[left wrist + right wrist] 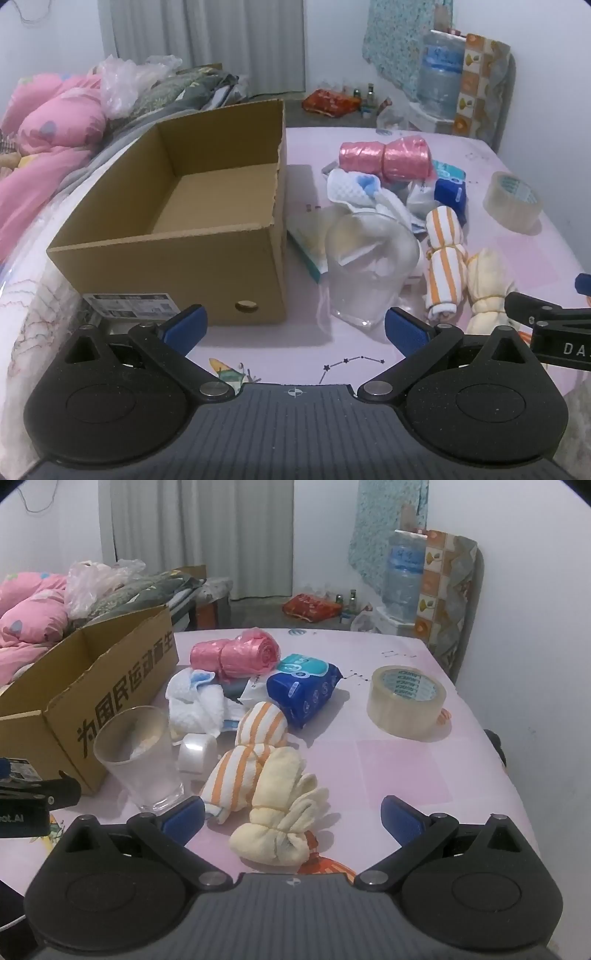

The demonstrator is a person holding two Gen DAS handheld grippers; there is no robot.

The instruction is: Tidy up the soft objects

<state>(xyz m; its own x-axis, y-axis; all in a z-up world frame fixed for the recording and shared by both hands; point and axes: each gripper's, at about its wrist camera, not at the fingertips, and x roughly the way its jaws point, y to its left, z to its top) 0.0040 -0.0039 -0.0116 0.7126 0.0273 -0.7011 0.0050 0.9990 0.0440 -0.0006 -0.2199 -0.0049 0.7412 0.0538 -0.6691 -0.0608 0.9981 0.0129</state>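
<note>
An empty cardboard box (184,229) (85,686) stands on the pink sheet, left of a pile of soft things. In the pile lie a cream tied cloth (280,812) (487,291), an orange-striped rolled towel (247,753) (445,258), a white towel (195,701) (362,188), pink bag rolls (236,653) (388,158) and a blue tissue pack (303,690) (448,194). My left gripper (295,328) is open in front of the box and a glass. My right gripper (291,814) is open, its fingers standing apart on either side of the cream cloth's near end.
A clear drinking glass (369,266) (138,757) stands beside the box. A big tape roll (406,699) (513,201) sits to the right and a small one (197,751) by the glass. Pink bedding (44,125) is heaped at the left; a water bottle (404,572) stands at the back.
</note>
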